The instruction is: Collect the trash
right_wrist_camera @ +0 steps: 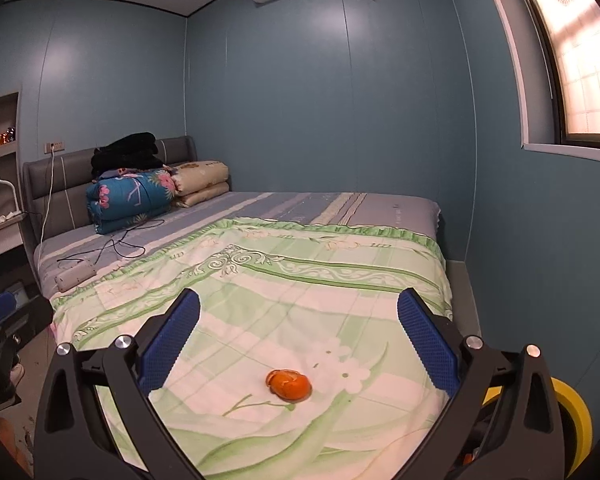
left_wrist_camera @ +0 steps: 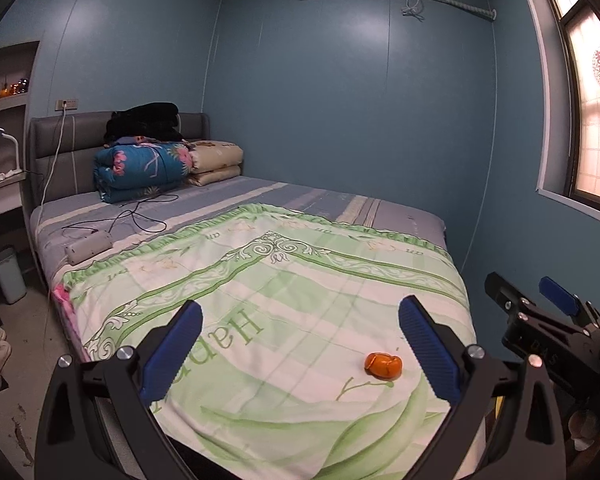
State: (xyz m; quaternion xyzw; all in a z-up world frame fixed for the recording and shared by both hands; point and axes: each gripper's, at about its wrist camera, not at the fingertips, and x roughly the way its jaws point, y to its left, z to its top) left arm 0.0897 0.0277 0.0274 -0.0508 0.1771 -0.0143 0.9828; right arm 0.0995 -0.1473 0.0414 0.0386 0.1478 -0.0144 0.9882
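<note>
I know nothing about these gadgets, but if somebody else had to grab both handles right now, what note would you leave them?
Left gripper: jaws wide open, empty, above the bed's foot.
Right gripper: jaws wide open, empty, beside the left one.
Trash: one orange peel lies on the green floral quilt, near the foot of the bed, untouched by either gripper.
Bin: a small pale trash bin stands on the floor left of the bed.
Done: nothing held; whether anything was already collected cannot be told.
Left: probably pick up the peel, the right gripper looks better lined up, and carry it to the bin.
</note>
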